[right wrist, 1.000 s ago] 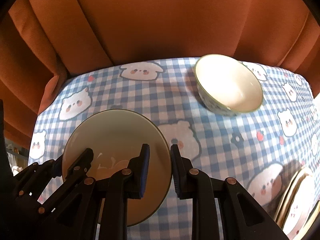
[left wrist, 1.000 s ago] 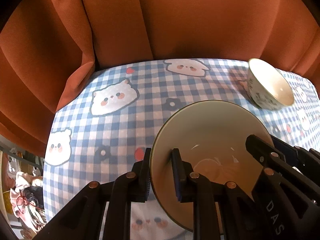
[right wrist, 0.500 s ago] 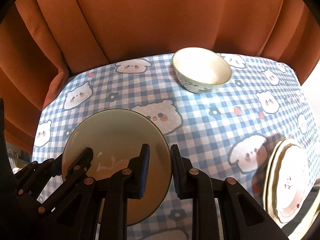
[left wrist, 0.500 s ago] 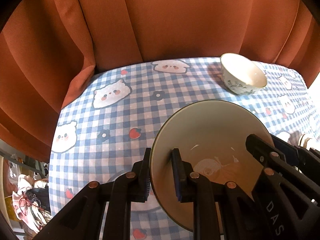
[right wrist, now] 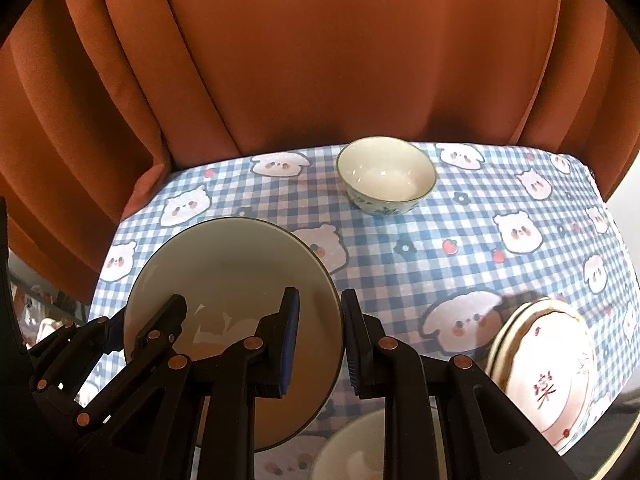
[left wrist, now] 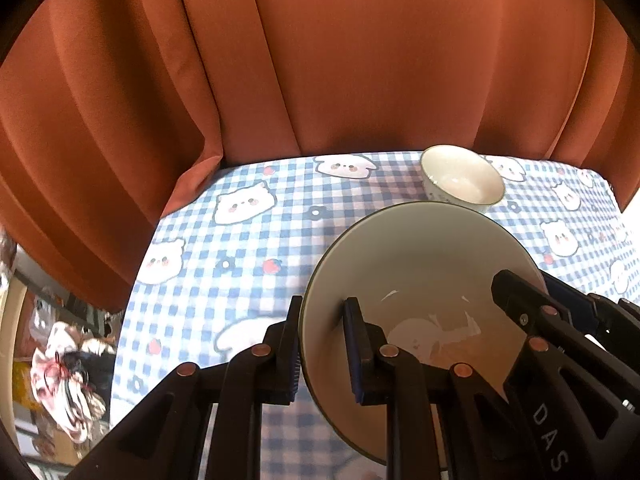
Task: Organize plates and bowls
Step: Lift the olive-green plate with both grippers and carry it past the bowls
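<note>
- The rust-orange curtain (left wrist: 360, 60) hangs in folds behind the desk and fills the upper half of both views.
- The desk (right wrist: 460, 272) wears a blue-and-white checked cloth printed with bear faces, flowers and strawberries.
- A large cream bowl (left wrist: 412, 264) with a dark rim is held tilted above the desk, carried between both grippers.
- The left gripper (left wrist: 322, 350) has its jaws clamped on the bowl's left rim, 1 finger inside and 1 outside.
- The right gripper (right wrist: 320, 340) has its jaws clamped on the opposite rim in the same way.
- 2 stacked plates (right wrist: 548, 372) with red marks lie at the desk's near right edge.
- A small bowl (right wrist: 386, 176) with a green pattern stands upright near the far edge, well apart from the plates.
- Another pale bowl rim (right wrist: 352, 452) shows blurred at the bottom of the right wrist view.
</note>
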`<control>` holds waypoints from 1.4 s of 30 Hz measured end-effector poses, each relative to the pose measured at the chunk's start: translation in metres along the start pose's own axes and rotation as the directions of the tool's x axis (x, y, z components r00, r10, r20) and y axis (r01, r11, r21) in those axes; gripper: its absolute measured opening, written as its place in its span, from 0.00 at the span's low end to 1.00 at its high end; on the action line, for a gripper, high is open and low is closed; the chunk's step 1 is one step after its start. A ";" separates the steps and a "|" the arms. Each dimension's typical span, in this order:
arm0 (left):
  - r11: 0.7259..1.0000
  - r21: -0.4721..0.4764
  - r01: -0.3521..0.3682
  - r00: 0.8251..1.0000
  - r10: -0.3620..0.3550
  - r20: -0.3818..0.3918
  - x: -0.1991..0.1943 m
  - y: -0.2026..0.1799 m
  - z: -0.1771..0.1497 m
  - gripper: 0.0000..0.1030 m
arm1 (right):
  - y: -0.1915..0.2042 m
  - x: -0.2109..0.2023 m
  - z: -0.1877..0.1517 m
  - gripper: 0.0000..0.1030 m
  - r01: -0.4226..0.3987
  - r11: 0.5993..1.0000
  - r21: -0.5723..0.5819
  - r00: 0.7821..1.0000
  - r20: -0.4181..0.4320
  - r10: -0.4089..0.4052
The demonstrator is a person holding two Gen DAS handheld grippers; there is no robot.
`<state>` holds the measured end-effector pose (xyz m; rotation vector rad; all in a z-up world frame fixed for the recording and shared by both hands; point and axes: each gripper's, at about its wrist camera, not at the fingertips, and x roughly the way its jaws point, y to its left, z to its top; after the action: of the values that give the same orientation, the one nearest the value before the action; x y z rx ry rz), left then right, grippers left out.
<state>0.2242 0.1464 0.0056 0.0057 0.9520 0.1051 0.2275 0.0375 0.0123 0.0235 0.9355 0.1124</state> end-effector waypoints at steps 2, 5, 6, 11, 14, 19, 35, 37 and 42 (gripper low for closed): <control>1.000 -0.017 -0.007 1.000 0.007 0.001 -0.010 -0.012 -0.007 0.16 | -0.011 -0.009 -0.003 0.24 -0.008 1.000 -0.015 1.000 0.002 0.008; 0.999 -0.024 -0.023 1.000 0.023 0.010 -0.021 -0.028 -0.018 0.16 | -0.028 -0.021 -0.010 0.24 -0.023 0.999 -0.022 1.000 0.008 0.024; 0.999 -0.026 -0.027 1.000 0.028 0.012 -0.025 -0.035 -0.022 0.16 | -0.033 -0.024 -0.012 0.25 -0.028 0.999 -0.026 1.000 0.008 0.029; 0.998 -0.052 -0.036 0.999 0.037 0.017 -0.037 -0.059 -0.047 0.16 | -0.058 -0.038 -0.031 0.24 -0.043 0.998 -0.051 0.999 0.016 0.044; 0.997 -0.068 -0.043 0.999 0.044 0.010 -0.042 -0.069 -0.060 0.17 | -0.069 -0.043 -0.045 0.24 -0.052 0.997 -0.066 0.999 0.010 0.052; 0.995 -0.087 -0.052 0.999 0.051 -0.017 -0.044 -0.080 -0.082 0.17 | -0.079 -0.047 -0.066 0.24 -0.063 0.994 -0.092 0.998 -0.011 0.062; 0.989 -0.127 -0.072 0.990 0.055 -0.132 -0.017 -0.089 -0.119 0.17 | -0.091 -0.019 -0.100 0.24 -0.081 0.989 -0.127 0.990 -0.124 0.066; 0.989 -0.127 -0.071 0.988 0.052 -0.143 -0.012 -0.088 -0.120 0.17 | -0.090 -0.014 -0.101 0.24 -0.081 0.988 -0.131 0.989 -0.136 0.063; 0.990 -0.124 -0.066 0.985 0.045 -0.167 -0.003 -0.088 -0.118 0.17 | -0.088 -0.004 -0.099 0.24 -0.077 0.988 -0.135 0.986 -0.158 0.056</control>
<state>0.1338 0.0539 -0.0653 -0.0971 1.1084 0.2218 0.1531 -0.0534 -0.0497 -0.0853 1.0790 0.2448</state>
